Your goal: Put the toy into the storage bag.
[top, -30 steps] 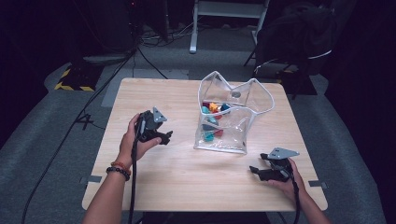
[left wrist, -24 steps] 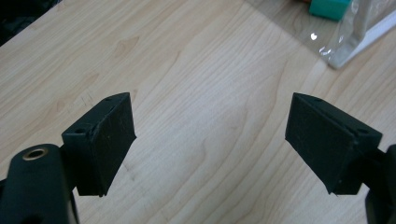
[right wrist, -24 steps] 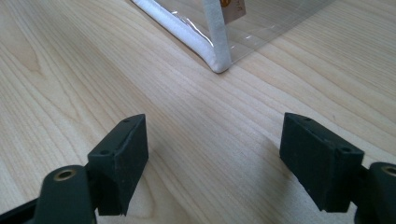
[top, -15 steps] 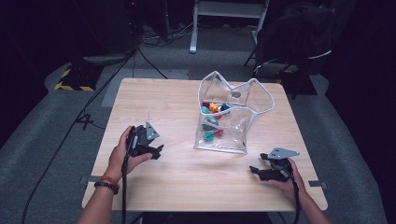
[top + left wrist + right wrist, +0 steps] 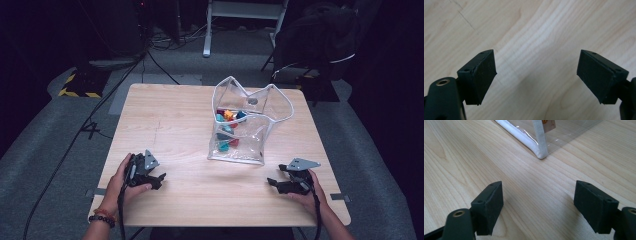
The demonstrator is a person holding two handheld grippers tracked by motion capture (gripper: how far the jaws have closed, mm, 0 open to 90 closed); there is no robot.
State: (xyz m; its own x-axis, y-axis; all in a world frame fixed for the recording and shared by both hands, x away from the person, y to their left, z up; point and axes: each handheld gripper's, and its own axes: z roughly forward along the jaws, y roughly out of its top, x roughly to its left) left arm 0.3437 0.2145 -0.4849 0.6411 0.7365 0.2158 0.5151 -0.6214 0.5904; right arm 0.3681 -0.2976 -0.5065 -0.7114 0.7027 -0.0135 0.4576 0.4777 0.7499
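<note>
Left gripper (image 5: 159, 181) has dropped toward the table's (image 5: 190, 120) near edge, jaws apart.

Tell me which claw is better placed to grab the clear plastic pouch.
Probably right: the right claw is open, facing the clear white-trimmed plastic pouch. The left claw faces bare table.

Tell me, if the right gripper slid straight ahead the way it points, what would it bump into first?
Probably the clear bag. The right gripper has open jaws with bare table between them, and the bag's white-edged corner lies just ahead. How far off is hard to judge.
</note>
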